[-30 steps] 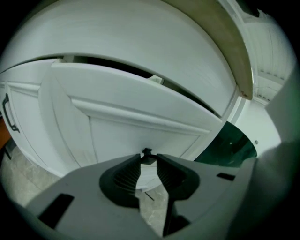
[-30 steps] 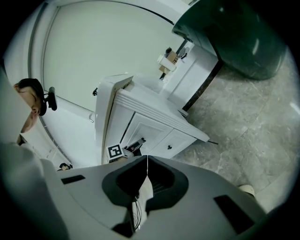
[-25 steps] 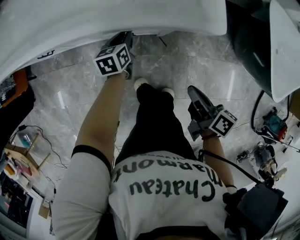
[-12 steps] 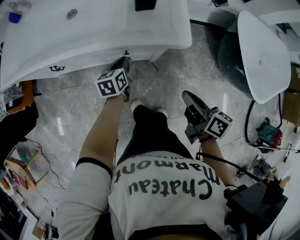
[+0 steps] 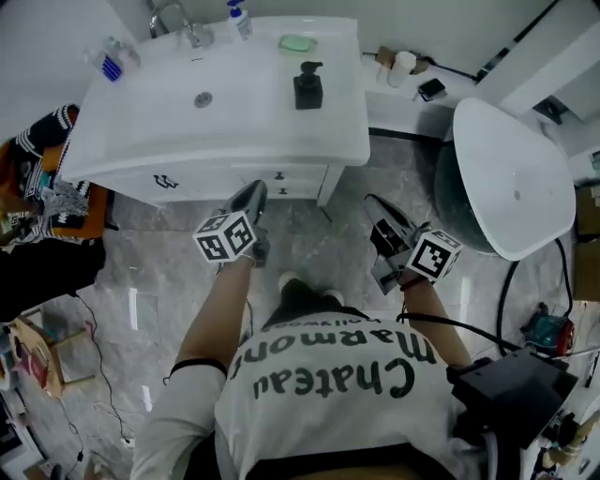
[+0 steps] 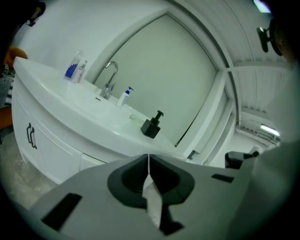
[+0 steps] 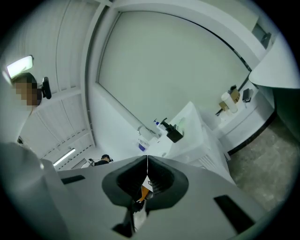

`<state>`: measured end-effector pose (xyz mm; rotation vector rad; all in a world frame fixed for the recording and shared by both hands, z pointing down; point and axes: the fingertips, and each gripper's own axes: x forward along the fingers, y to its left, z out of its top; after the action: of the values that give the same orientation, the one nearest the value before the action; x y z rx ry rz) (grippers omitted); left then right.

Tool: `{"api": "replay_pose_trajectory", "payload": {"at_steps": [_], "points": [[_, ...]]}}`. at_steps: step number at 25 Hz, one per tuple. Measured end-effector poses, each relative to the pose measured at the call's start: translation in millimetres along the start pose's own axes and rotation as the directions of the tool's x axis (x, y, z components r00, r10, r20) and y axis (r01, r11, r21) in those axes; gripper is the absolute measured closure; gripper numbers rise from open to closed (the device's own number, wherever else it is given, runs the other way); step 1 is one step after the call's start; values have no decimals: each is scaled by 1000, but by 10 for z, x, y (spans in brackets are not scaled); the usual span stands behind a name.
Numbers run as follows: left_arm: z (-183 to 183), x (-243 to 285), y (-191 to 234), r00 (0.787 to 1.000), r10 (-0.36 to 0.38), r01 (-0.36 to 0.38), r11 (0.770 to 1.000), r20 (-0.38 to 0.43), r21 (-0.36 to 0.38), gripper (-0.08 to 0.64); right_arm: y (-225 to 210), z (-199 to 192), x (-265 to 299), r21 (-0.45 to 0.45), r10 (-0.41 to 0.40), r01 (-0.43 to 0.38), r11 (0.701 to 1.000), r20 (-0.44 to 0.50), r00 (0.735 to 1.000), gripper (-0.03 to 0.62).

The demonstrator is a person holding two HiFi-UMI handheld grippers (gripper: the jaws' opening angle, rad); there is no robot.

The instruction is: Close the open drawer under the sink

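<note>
The white sink vanity (image 5: 234,122) stands at the top of the head view. Its drawer front (image 5: 281,178) with a small dark knob sits flush under the counter. My left gripper (image 5: 255,191) hovers a little in front of that drawer and touches nothing. Its jaws are closing; in the left gripper view their tips (image 6: 148,157) meet with nothing between them. My right gripper (image 5: 375,204) hangs to the right of the vanity's corner, over the floor. Its tips (image 7: 147,158) meet too, with nothing held.
On the counter stand a black soap dispenser (image 5: 307,86), a faucet (image 5: 178,21) and a green soap (image 5: 296,43). A large white oval tub (image 5: 511,178) stands at the right. Clothes (image 5: 37,202) lie at the left, cables and a black box (image 5: 511,389) at the lower right.
Both grippers have risen and drawn back from the vanity front. The head view has lifted, so the whole sink top now shows.
</note>
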<state>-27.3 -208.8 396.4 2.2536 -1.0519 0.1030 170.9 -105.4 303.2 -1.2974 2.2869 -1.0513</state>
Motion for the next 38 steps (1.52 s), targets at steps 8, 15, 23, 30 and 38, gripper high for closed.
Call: {"api": "replay_pose_trajectory", "payload": {"at_steps": [8,15,23,30,38], "points": [[761,-546,-359,976,-70,62,997,207,46,543,600,486,150,-60,150,-150,987,-5,989,580],[1085,-1102,-948,935,-157,142,987,319,71,543,1094,646,50,-204,230,-247,947,-103,968,580],[1035,-1627,-1512,916,-252,203,962,312,183,543,1173,300,-85,-190,221,-256,948,-187,957,581],[645,-1873,-1610,947,-210,151,959,242,242,543,1016,48,-245,-189,159,-205,960,-233,959,581],[286,-1860,-1741,953,-220,183,965,206,185,543,952,-109,-350,-209,143,-200,957,-259,955,581]]}}
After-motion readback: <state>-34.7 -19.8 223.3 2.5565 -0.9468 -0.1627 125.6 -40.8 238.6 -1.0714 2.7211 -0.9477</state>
